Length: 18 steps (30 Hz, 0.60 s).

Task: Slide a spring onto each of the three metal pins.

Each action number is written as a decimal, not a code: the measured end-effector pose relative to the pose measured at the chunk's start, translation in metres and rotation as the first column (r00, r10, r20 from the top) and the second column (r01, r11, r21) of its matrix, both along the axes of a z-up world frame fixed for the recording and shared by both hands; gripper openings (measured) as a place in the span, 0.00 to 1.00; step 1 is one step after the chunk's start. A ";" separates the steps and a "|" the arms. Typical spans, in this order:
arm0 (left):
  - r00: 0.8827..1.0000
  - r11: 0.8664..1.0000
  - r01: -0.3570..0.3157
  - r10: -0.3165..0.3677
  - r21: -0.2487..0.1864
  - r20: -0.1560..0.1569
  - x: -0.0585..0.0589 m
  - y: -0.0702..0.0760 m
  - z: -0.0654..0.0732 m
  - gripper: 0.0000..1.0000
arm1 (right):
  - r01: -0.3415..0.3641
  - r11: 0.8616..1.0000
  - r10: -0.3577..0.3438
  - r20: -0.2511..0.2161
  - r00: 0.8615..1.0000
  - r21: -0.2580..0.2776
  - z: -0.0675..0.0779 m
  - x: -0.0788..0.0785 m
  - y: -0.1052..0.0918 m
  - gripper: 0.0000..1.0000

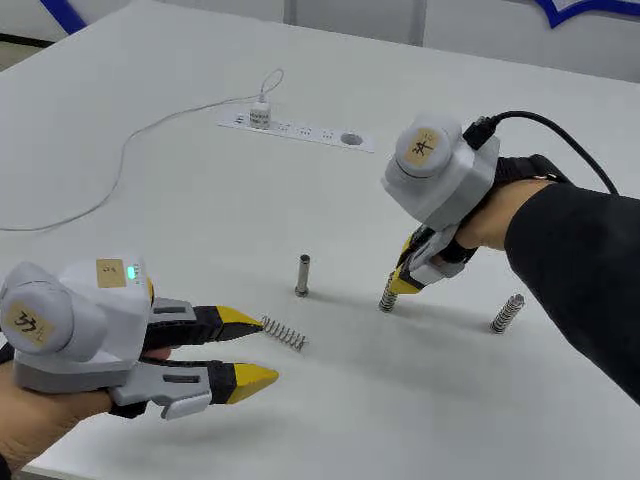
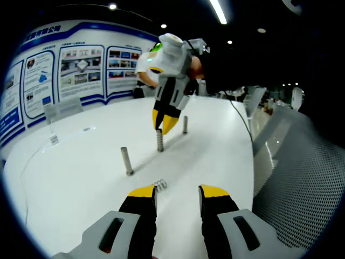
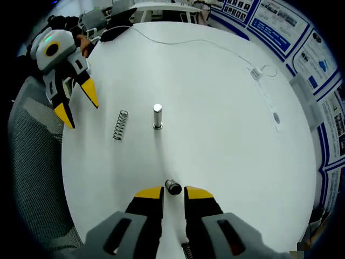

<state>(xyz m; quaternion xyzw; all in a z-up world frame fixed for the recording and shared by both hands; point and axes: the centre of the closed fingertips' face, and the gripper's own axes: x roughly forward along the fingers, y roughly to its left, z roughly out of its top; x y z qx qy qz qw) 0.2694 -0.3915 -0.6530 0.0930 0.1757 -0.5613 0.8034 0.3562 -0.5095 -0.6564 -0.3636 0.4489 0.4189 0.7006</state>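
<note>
2 yellow-tipped jaws of the left gripper point(image 1: 250, 348), lower left of the head view, stand apart and hold nothing. Just beyond their upper tip, 1 loose spring point(image 1: 284, 333) lies flat on the white table point(image 1: 200, 200). Past it, at centre frame, 1 bare pin point(image 1: 302, 275) stands upright. To its right, the right gripper point(image 1: 403, 285) points down at a second pin point(image 1: 388, 297), which already wears a spring. Its jaws bracket the pin top in the right gripper view, but whether they pinch it cannot be told. A third sprung pin point(image 1: 507, 313) leans at the right of the frame.

Likely hazards:
- The flat spring may roll or squirt away if it is pinched off-centre.
- A spring brought in askew may catch the bare pin's rim and tip the pin.
- Lifting the right gripper carelessly could drag the seated spring off.
</note>
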 end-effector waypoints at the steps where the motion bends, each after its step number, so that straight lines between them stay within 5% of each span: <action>1: 1.000 1.000 0.000 0.000 0.000 0.000 0.000 0.000 0.000 0.32 | 0.000 1.000 0.000 0.006 1.000 0.002 0.002 0.000 0.000 0.16; 9: 1.000 1.000 -0.004 0.004 0.005 0.004 0.001 0.001 0.001 0.32 | -0.016 0.998 0.013 0.046 0.999 0.059 0.021 -0.009 0.019 0.17; 18: 1.000 1.000 -0.007 0.007 0.011 0.009 0.001 0.003 0.002 0.32 | -0.060 0.992 0.060 0.010 0.998 0.110 0.009 -0.026 0.049 0.16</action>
